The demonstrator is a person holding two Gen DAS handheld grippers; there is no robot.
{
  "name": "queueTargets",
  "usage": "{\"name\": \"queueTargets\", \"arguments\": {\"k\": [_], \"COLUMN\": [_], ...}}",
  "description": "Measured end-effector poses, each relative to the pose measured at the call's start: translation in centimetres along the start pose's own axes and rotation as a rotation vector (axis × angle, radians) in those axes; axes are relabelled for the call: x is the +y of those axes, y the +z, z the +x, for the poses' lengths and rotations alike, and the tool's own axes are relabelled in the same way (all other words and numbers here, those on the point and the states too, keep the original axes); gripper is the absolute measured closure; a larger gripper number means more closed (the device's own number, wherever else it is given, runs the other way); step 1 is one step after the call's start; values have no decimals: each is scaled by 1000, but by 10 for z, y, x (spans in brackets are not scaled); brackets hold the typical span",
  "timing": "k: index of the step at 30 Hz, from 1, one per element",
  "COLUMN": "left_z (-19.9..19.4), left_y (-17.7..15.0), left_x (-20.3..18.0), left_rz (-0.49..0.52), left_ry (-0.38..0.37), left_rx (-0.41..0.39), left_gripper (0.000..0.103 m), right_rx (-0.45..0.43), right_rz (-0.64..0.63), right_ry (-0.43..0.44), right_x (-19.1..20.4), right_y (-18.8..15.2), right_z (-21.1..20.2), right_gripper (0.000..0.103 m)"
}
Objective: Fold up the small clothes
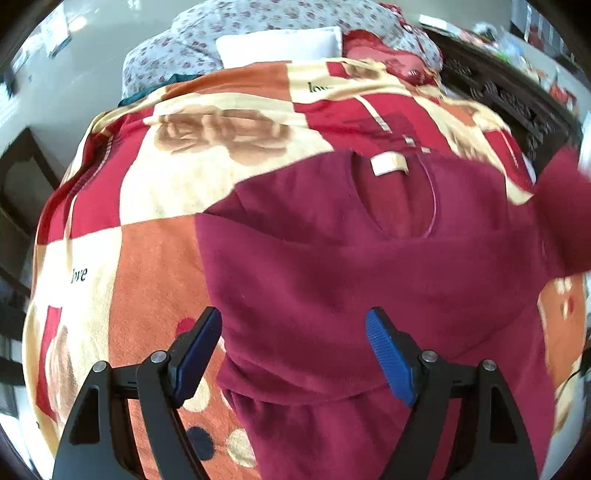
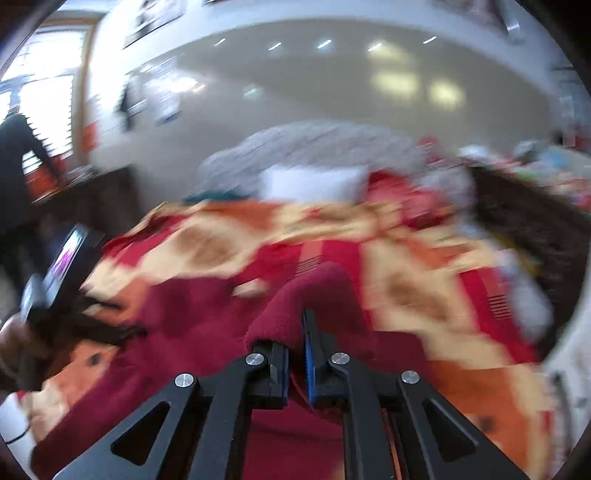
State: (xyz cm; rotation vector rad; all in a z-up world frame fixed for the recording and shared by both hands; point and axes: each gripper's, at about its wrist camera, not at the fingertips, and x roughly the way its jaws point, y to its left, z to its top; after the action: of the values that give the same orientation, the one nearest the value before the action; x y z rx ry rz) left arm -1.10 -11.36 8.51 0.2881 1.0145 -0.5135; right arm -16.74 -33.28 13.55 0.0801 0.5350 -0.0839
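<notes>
Lying spread on a patterned blanket (image 1: 155, 192) of cream, orange and red squares, the maroon fleece top (image 1: 332, 280) fills the middle and right of the left wrist view, its neckline and a white label (image 1: 388, 164) toward the far side. The left gripper (image 1: 293, 354) hangs above the near part of the garment with its jaws wide apart and nothing between them; its blue pads (image 1: 391, 362) stand clear of the cloth. One pad sits over the garment's left edge where it meets the blanket, the other over the maroon cloth itself. A fold line crosses the garment just beyond the fingertips.

At the right edge of that view a lifted piece of the same maroon cloth, seemingly a sleeve, rises off the blanket, blurred. The right wrist view is heavily smeared, but it shows the right gripper (image 2: 297, 354) with its jaws nearly together, pinching a bunched piece of the maroon fleece top (image 2: 317, 295), which humps up just ahead of the fingertips. The rest of the garment trails down to the left of this gripper, onto the blanket (image 2: 424, 295).

Beyond the blanket lie a white pillow (image 1: 280, 46) and a floral cover (image 1: 207, 33). Dark carved furniture (image 1: 509, 99) stands to the right.
</notes>
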Motion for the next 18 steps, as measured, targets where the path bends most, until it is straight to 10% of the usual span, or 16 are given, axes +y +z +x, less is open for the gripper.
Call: {"name": "queueTargets", "arguments": {"k": [3,7,11,18], "left_z": [5,15,23,21], "left_y": [1,-3,-5,-4], "left_x": [8,0,-17,-27], "left_rz": [-64,-57,-14,-17], "left_ry": [-42,-74,-106,-117], "left_rx": [20,46,54,52], "left_gripper": [23,23,23,23], "right_rx": [102,168,138,143], "right_rz": [-9,83,171,105], "right_ry": [83,132,132,149], "right_x": [37,25,-9,24], "right_y": [-16,-38,-46,-37], "right_z": [53,65,35,41], "right_gripper": [51,49,22,20]}}
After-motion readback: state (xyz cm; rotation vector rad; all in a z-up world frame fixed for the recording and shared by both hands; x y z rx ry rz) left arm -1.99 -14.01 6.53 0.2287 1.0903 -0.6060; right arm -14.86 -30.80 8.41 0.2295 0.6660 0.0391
